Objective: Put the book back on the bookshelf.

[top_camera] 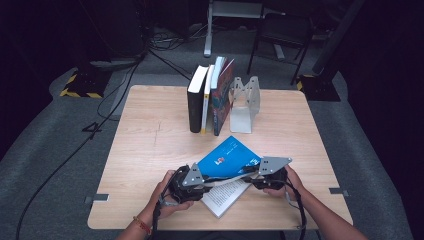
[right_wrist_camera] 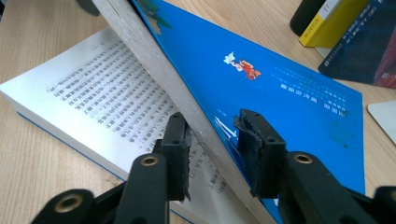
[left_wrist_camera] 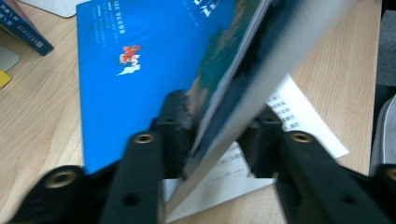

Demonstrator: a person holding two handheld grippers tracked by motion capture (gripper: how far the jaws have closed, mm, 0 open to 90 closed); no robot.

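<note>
A paperback with a blue cover (top_camera: 227, 155) lies open on the wooden table (top_camera: 150, 150) near its front edge. Its upper part is lifted at a slant above a printed page (top_camera: 225, 196) that lies flat. My left gripper (top_camera: 211, 183) comes in from the left and straddles the lifted block (left_wrist_camera: 224, 93). Its pads stand beside the block and I read them as open. My right gripper (top_camera: 250, 175) comes from the right. Its jaws sit on either side of the same block (right_wrist_camera: 205, 121), one pad on the page side and one on the blue cover (right_wrist_camera: 280, 93), shut on it.
Several upright books (top_camera: 207, 100) stand at the back middle of the table, leaning on a pale metal bookend (top_camera: 245, 105). In the right gripper view their lower ends (right_wrist_camera: 336, 28) show beyond the blue cover. A chair (top_camera: 280, 35) and cables lie on the floor behind.
</note>
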